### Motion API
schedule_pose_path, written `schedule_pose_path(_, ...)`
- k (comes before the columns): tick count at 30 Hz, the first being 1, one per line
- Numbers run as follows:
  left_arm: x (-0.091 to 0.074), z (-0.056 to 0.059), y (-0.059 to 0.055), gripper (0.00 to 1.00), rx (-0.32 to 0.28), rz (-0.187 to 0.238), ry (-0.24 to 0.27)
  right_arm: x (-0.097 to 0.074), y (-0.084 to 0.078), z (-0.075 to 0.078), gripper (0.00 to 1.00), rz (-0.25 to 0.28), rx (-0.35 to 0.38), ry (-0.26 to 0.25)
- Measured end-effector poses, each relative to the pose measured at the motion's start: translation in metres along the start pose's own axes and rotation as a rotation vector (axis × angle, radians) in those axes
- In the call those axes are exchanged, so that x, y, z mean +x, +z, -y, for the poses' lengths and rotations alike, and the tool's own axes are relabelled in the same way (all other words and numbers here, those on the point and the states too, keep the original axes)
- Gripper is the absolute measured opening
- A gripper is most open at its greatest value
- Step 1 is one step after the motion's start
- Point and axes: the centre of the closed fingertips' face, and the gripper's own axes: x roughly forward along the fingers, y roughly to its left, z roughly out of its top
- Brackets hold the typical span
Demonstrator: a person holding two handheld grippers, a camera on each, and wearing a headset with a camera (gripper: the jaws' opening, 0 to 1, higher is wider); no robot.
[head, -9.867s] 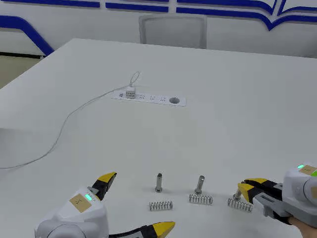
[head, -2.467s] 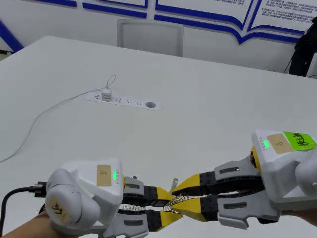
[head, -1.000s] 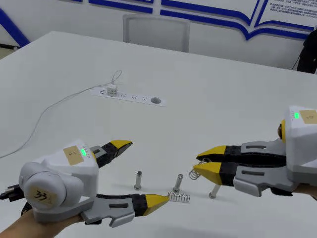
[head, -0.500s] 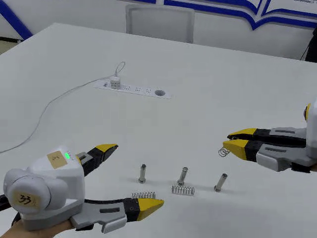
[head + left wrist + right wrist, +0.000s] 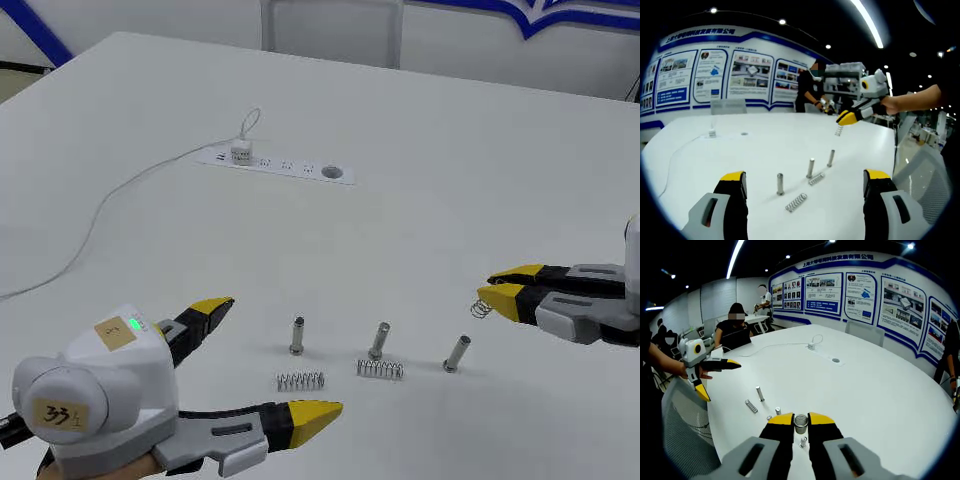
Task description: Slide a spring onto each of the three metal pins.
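While my right tongs [image 5: 492,284] are clamped on one spring [image 5: 482,309] (its coils poke past the tips), the right-hand pin [image 5: 457,352] stands bare at about seven o'clock of it. I judge I should bring the spring's open end square over that pin's top, then lower it straight along the pin. My left tongs [image 5: 284,353] gape wide, holding nothing; two more springs [image 5: 300,381] lie at six o'clock of the other pins [image 5: 297,335].
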Motion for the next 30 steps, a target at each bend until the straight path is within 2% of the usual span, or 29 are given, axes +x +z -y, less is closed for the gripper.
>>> schedule_pose_path(4, -0.001, 0.004, -0.001, 1.00, -0.009, 0.001, -0.008, 0.005, -0.009, 0.005, 0.11, -0.015, 0.023, -0.009)
schedule_pose_path(7, -0.001, 0.004, -0.002, 1.00, -0.035, 0.010, 0.002, 0.008, -0.013, 0.006, 0.11, -0.018, 0.044, -0.007)
schedule_pose_path(14, -0.002, 0.007, -0.001, 1.00, -0.045, 0.031, 0.026, 0.016, -0.022, 0.008, 0.11, -0.037, 0.064, -0.013)
schedule_pose_path(16, -0.003, 0.008, -0.006, 1.00, -0.052, 0.023, 0.026, 0.017, -0.024, 0.008, 0.11, -0.046, 0.058, -0.014)
schedule_pose_path(18, -0.004, 0.011, -0.016, 1.00, -0.054, -0.025, 0.002, 0.019, -0.026, 0.008, 0.11, -0.051, 0.062, -0.012)
schedule_pose_path(19, -0.004, 0.010, -0.015, 1.00, -0.029, -0.023, 0.011, 0.020, -0.028, 0.008, 0.11, -0.055, 0.073, -0.008)
schedule_pose_path(23, -0.005, 0.008, -0.011, 1.00, -0.055, 0.002, 0.016, 0.022, -0.031, 0.010, 0.11, -0.063, 0.078, -0.015)
schedule_pose_path(27, -0.006, 0.005, -0.013, 1.00, -0.044, -0.011, 0.031, 0.024, -0.033, 0.009, 0.11, -0.067, 0.097, -0.011)
schedule_pose_path(30, -0.006, 0.005, -0.012, 1.00, -0.038, -0.004, 0.034, 0.026, -0.038, 0.007, 0.11, -0.084, 0.094, -0.007)
